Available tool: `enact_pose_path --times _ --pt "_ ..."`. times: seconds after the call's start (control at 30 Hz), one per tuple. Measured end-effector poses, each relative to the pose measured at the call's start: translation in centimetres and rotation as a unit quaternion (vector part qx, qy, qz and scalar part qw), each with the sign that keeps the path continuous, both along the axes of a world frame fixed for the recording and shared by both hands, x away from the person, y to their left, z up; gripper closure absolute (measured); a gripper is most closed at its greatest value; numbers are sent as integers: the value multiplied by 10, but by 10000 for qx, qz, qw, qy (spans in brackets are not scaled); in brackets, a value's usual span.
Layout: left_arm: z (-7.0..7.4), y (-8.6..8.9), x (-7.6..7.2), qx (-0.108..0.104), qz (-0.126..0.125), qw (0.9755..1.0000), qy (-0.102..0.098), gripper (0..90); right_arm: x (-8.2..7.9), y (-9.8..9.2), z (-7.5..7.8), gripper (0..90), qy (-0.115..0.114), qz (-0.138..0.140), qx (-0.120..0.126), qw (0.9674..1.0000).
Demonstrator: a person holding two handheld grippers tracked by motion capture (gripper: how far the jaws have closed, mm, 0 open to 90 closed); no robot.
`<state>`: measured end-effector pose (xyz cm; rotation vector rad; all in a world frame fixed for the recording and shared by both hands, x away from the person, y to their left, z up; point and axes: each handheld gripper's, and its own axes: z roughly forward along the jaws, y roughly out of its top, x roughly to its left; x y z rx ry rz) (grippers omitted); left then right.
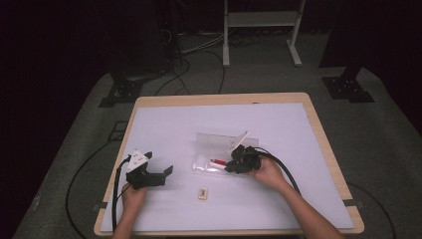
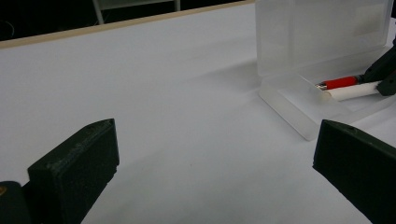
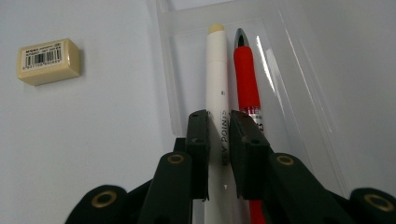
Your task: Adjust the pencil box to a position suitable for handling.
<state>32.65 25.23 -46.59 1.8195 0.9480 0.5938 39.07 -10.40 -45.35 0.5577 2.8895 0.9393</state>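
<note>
The table (image 1: 318,149) held an open case (image 3: 299,93) mid-table; the red pen (image 3: 246,79) lay inside; the right gripper (image 3: 219,140) clamped the white pen (image 3: 216,70) there; the left gripper (image 2: 212,168) gaped, idle; the eraser (image 3: 48,60) apparently remained, near the front edge

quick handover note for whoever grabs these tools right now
Right tool: shut on the white pen, which lies in the clear case beside the red pen.
Left tool: open, holding nothing, over bare table.
Eraser sits on the table outside the case.
Done: both pens are in the case tray.
Probably left: release the white pen, add the eraser, close the lid.
</note>
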Motion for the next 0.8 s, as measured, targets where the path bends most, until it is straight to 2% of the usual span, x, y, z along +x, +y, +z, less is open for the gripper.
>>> enact_pose_path --times 0.33,0.8 --pt "0 0 0 6 3 10000 2 0 0 -1 1 757 13 -19 13 10000" --pt "0 0 0 5 6 10000 3 0 -6 -8 17 681 -145 -96 201 9996"
